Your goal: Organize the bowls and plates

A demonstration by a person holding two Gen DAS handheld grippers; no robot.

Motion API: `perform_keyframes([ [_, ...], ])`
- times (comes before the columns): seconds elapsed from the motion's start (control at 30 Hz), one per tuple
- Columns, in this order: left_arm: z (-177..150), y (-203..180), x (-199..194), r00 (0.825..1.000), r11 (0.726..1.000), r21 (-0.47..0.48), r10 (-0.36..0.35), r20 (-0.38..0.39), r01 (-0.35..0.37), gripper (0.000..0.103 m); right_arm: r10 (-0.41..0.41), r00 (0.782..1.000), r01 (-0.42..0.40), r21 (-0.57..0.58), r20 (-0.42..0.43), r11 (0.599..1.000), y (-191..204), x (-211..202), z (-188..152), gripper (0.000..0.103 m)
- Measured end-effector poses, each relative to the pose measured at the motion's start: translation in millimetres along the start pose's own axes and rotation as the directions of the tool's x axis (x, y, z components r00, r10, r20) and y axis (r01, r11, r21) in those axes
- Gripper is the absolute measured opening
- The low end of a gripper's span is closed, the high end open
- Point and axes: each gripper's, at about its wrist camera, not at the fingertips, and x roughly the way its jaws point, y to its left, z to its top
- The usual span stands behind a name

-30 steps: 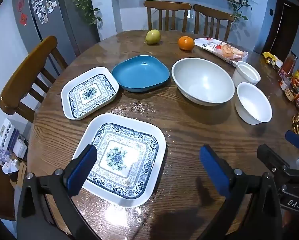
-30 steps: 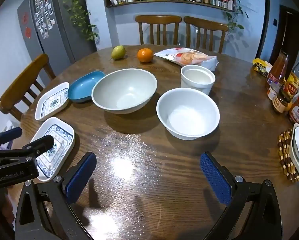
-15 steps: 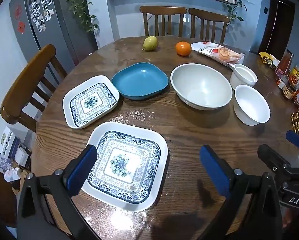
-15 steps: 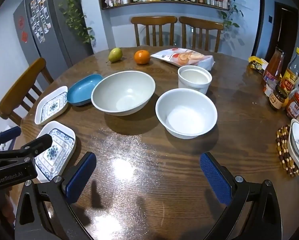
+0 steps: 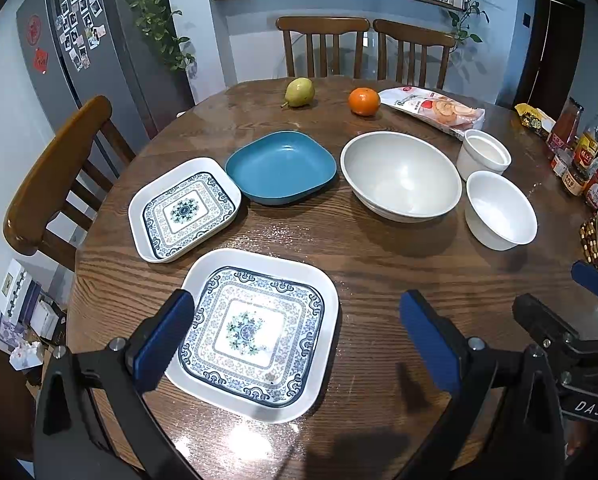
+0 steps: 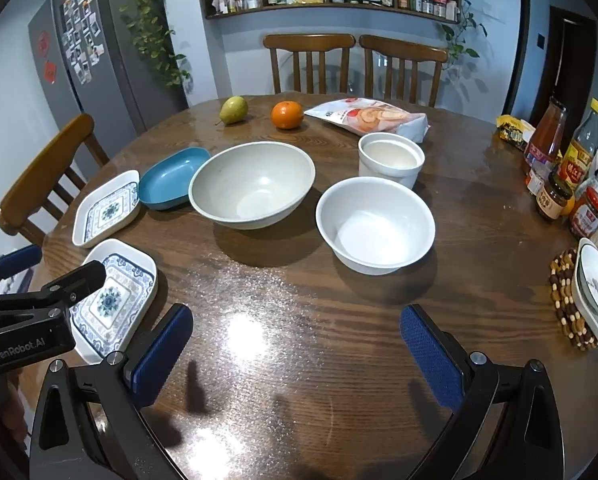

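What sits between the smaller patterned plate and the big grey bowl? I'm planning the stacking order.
The blue dish lies between the smaller patterned plate and the big grey bowl. Both wrist views show it.

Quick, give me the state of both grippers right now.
Left gripper: open, holding nothing, above the near patterned plate.
Right gripper: open, holding nothing, over bare table.
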Motion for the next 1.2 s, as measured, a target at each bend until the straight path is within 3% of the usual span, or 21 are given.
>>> perform_keyframes([
  [1.2,0.4,4.4,4.0,1.000,1.000,-0.001,-0.003,-0.010,0.002,0.102,0.008,1.000,-0.008,-0.010,-0.010,1.000,11.5,0.6,-1.1,0.103],
])
